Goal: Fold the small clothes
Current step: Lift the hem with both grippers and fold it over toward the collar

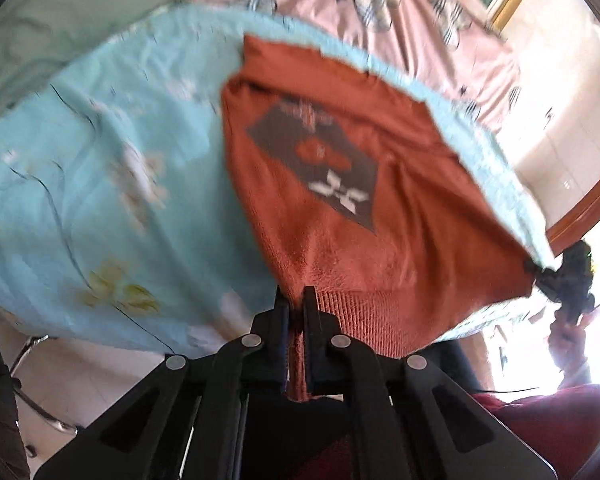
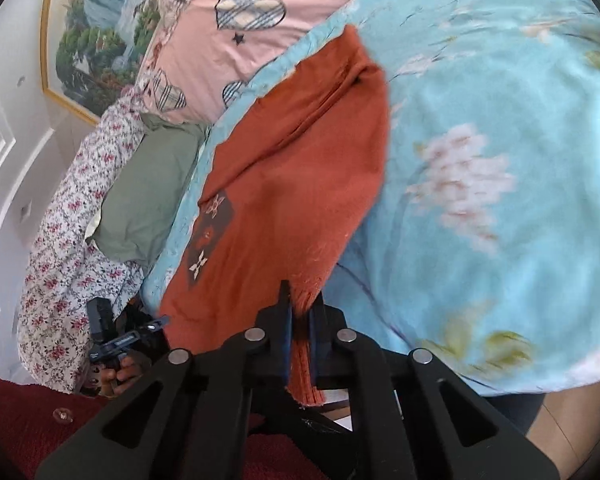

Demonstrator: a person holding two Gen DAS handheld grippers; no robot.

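A rust-orange knitted sweater point(image 1: 380, 184) with a grey diamond patch lies spread on a light blue floral blanket point(image 1: 100, 168). My left gripper point(image 1: 296, 300) is shut on the ribbed hem at one bottom corner. My right gripper point(image 2: 302, 300) is shut on the hem at the other bottom corner; it also shows in the left wrist view point(image 1: 568, 276) at the sweater's right corner. The sweater point(image 2: 284, 184) runs away from the right gripper over the blanket point(image 2: 500, 160). The left gripper point(image 2: 116, 340) shows at lower left in the right wrist view.
A pink quilt with plaid hearts point(image 1: 400, 20) lies beyond the blanket. A green pillow point(image 2: 148, 196) and a floral sheet point(image 2: 64, 260) lie beside it. A framed painting point(image 2: 92, 28) hangs on the wall. A chair's metal legs point(image 1: 32, 400) stand below the blanket's edge.
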